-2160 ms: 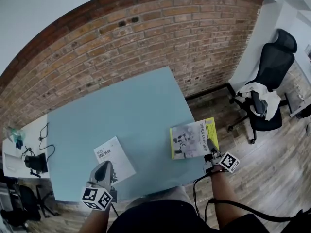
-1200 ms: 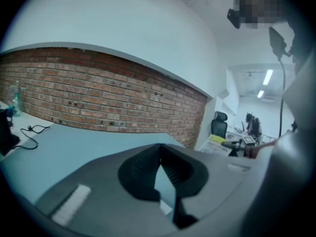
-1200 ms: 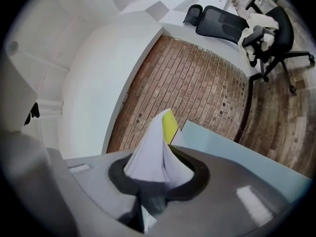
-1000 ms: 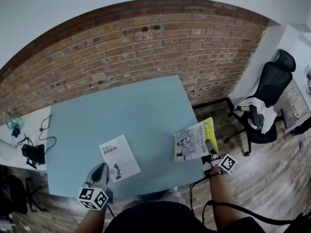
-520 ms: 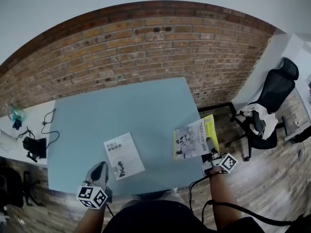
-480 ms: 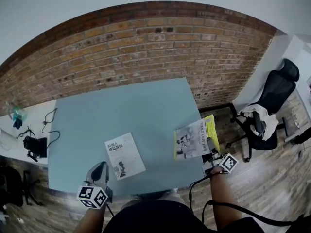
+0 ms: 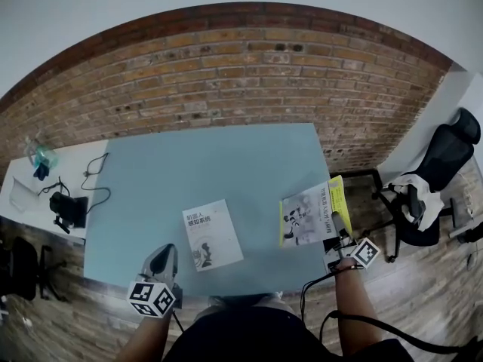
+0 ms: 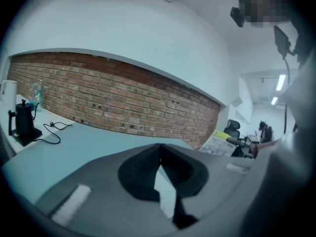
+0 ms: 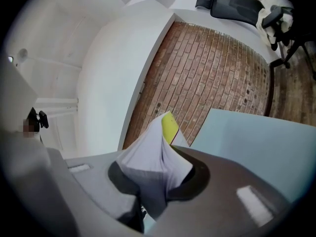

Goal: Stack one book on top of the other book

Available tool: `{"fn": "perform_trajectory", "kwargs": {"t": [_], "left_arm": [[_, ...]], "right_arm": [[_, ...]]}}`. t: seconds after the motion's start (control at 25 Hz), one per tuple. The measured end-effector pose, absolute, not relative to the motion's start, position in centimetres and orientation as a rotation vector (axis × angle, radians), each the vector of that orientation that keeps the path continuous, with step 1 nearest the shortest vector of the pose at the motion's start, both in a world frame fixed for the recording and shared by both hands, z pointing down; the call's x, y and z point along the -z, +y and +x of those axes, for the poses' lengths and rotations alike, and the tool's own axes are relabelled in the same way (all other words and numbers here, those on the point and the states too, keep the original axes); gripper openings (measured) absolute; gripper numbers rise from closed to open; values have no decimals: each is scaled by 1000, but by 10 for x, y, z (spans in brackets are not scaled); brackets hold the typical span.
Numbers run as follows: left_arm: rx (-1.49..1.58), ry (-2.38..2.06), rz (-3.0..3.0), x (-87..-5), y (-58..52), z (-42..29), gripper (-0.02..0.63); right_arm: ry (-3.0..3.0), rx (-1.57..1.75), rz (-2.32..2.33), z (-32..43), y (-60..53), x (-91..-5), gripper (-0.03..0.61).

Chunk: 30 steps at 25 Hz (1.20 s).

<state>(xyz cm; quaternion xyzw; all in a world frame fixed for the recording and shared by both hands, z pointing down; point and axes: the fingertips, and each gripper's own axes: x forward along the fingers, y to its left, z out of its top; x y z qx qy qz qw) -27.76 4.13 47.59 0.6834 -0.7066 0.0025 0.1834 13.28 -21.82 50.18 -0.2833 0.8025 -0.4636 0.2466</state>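
Note:
A white book (image 7: 213, 234) lies flat on the pale blue table (image 7: 211, 164), near its front edge. In the head view my left gripper (image 7: 161, 262) hovers just in front of that book's near left corner. Its jaws meet at the tips (image 8: 159, 147), with nothing between them. My right gripper (image 7: 337, 228) is shut on the near edge of a grey and yellow book (image 7: 309, 213), held tilted over the table's right edge. In the right gripper view the book's page block (image 9: 153, 162) fills the gap between the jaws.
A brick wall runs behind the table. A white side table (image 7: 23, 194) at the left carries a black kettle (image 7: 69, 210), a cable and a bottle (image 7: 41, 159). A black office chair (image 7: 441, 176) with cloth on it stands right of the table on the wooden floor.
The grey and yellow book has come up off the table's right edge in my right gripper and now hangs tilted. My left gripper has shifted slightly; the white book has stayed put.

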Motion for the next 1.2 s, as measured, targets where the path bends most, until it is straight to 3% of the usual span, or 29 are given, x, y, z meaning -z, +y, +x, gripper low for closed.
{"fn": "perform_trajectory", "kwargs": {"t": [1.2], "left_arm": [[76,-2133,1758,-479,101,-337,5]], "right_arm": [[2290,1341,-563,15,-210,-490,87]]}}
